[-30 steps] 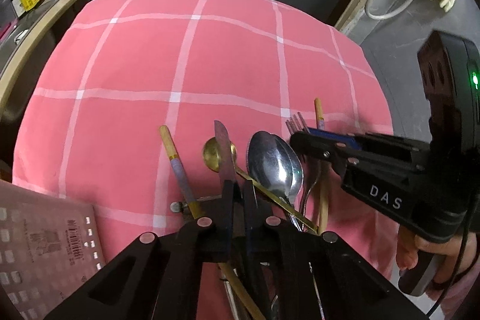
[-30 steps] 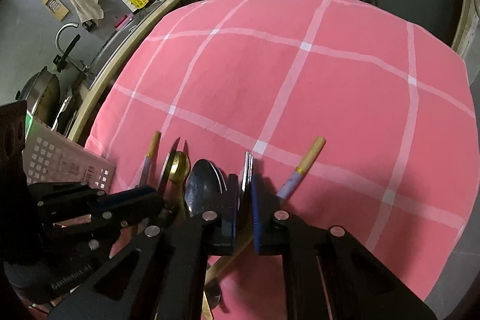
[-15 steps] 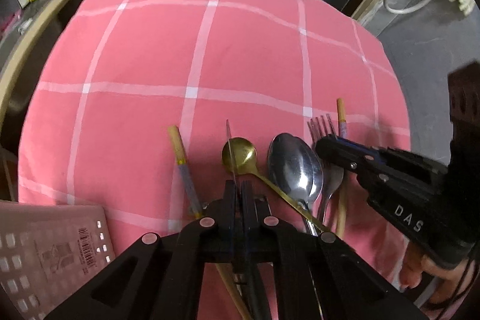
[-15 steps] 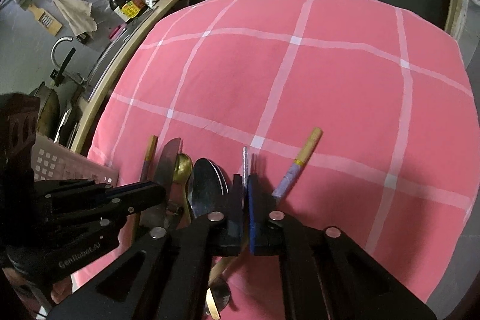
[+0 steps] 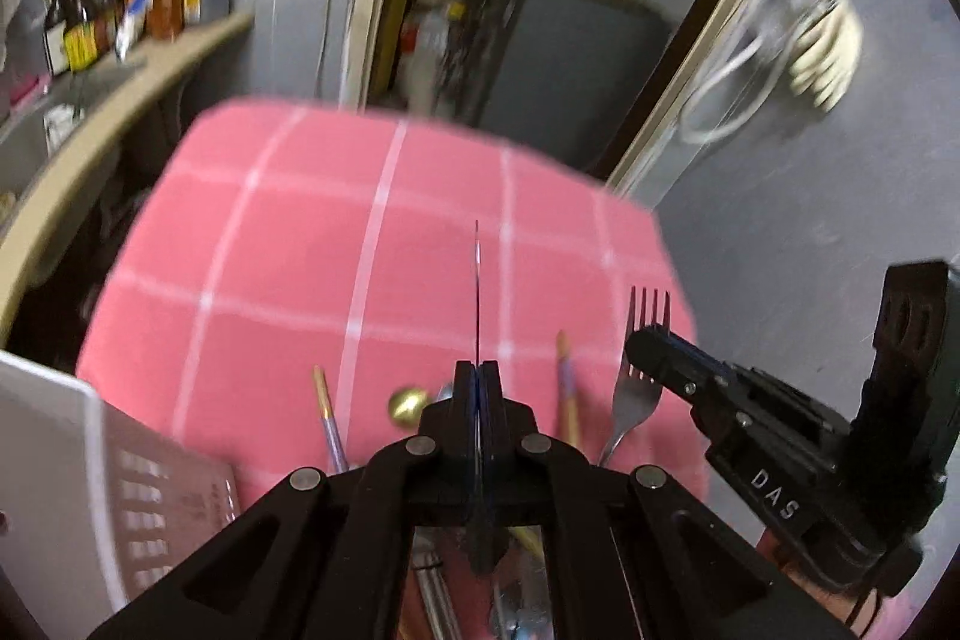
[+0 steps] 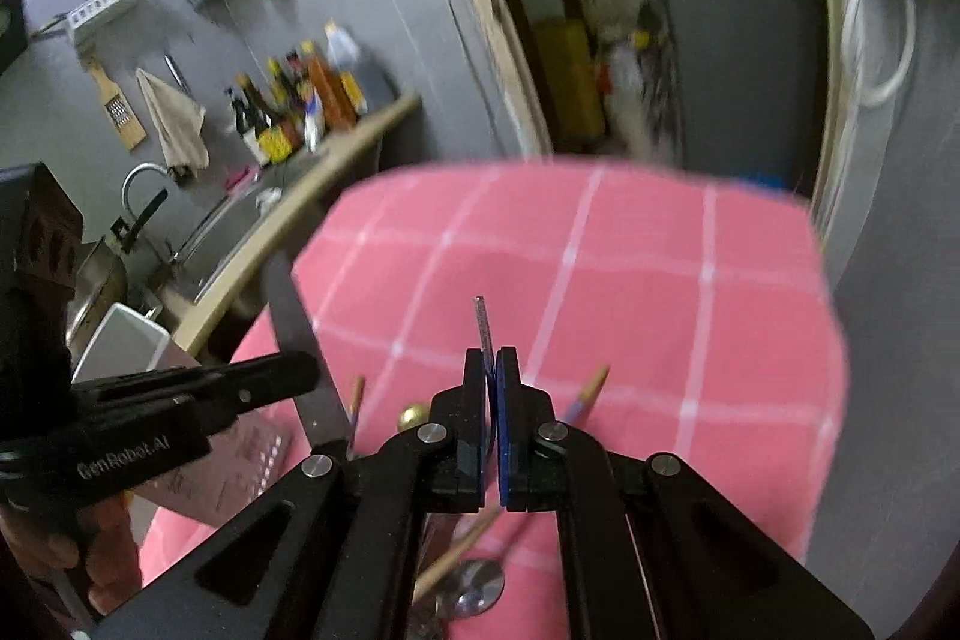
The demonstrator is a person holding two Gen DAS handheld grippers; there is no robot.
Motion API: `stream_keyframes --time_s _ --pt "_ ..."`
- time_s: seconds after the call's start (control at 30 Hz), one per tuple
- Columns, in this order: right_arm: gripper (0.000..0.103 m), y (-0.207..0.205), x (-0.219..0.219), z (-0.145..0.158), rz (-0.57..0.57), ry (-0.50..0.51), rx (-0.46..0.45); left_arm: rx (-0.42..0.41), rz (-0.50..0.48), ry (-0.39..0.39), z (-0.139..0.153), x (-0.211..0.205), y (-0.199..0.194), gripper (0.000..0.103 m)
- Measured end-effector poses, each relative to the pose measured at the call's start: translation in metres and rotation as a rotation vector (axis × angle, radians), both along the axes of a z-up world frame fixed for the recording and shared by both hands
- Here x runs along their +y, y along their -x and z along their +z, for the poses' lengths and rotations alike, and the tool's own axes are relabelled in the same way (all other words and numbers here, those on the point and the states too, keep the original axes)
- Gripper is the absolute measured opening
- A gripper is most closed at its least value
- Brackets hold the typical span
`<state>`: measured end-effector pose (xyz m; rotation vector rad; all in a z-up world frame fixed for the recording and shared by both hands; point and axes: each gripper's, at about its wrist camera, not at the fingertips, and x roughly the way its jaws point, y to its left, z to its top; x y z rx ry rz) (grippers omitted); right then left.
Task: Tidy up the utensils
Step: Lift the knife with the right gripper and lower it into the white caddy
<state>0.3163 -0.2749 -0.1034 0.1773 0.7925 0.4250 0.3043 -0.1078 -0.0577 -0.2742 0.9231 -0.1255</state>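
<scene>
My left gripper (image 5: 477, 376) is shut on a table knife (image 5: 477, 280), held edge-on above the pink checked tablecloth (image 5: 288, 250). My right gripper (image 6: 492, 364) is shut on a silver fork (image 6: 483, 328), also raised off the cloth. In the left wrist view the right gripper (image 5: 648, 349) shows at the right with the fork's tines (image 5: 648, 307) sticking out. In the right wrist view the left gripper (image 6: 297, 376) is at the left with the knife blade (image 6: 294, 334). On the cloth lie a gold spoon (image 5: 408, 403), two chopsticks (image 5: 327, 418) (image 5: 567, 388) and a silver spoon (image 6: 474, 586).
A pale perforated basket (image 5: 90, 460) sits at the cloth's near left corner. A curved counter (image 6: 336, 172) with sauce bottles (image 6: 300, 112) and a sink runs along the left. A doorway and a dark cabinet (image 5: 570, 58) lie beyond the table's far edge.
Both grippers closed on their utensils, then rose and tilted up, lifting the knife and the fork off the cloth. The spoons and chopsticks stayed lying on the table.
</scene>
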Motion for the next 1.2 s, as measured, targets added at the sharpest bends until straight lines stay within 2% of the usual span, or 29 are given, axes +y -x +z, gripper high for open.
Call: stream_keyframes --time_s 0.23,0.4,0.6,0.8,0.9,1.03,1.2 --pt "0.002 0.026 0.008 0.076 -0.088 0.042 -0.245 -0.24 0.016 0.023 0.062 0.033 0.03 0.002" --pt "0.002 0.049 0.029 0.121 -0.115 0.025 -0.362 -0.343 0.055 0.002 0.098 0.066 0.054 0.002" --pt "0.002 0.076 0.086 0.16 -0.08 0.027 -0.504 -0.44 0.13 -0.036 0.127 0.118 0.081 0.002" --pt "0.002 0.093 0.148 0.176 -0.022 0.051 -0.59 -0.483 0.159 -0.06 0.135 0.156 0.105 0.002" --pt "0.002 0.104 0.171 0.168 0.012 0.098 -0.61 -0.478 0.138 -0.095 0.128 0.162 0.112 0.002" --pt "0.002 0.108 0.193 0.154 0.054 0.159 -0.592 -0.445 0.095 -0.099 0.111 0.165 0.114 0.002" --pt "0.002 0.109 0.205 0.128 0.101 0.197 -0.512 -0.399 0.06 -0.076 0.088 0.165 0.111 0.002"
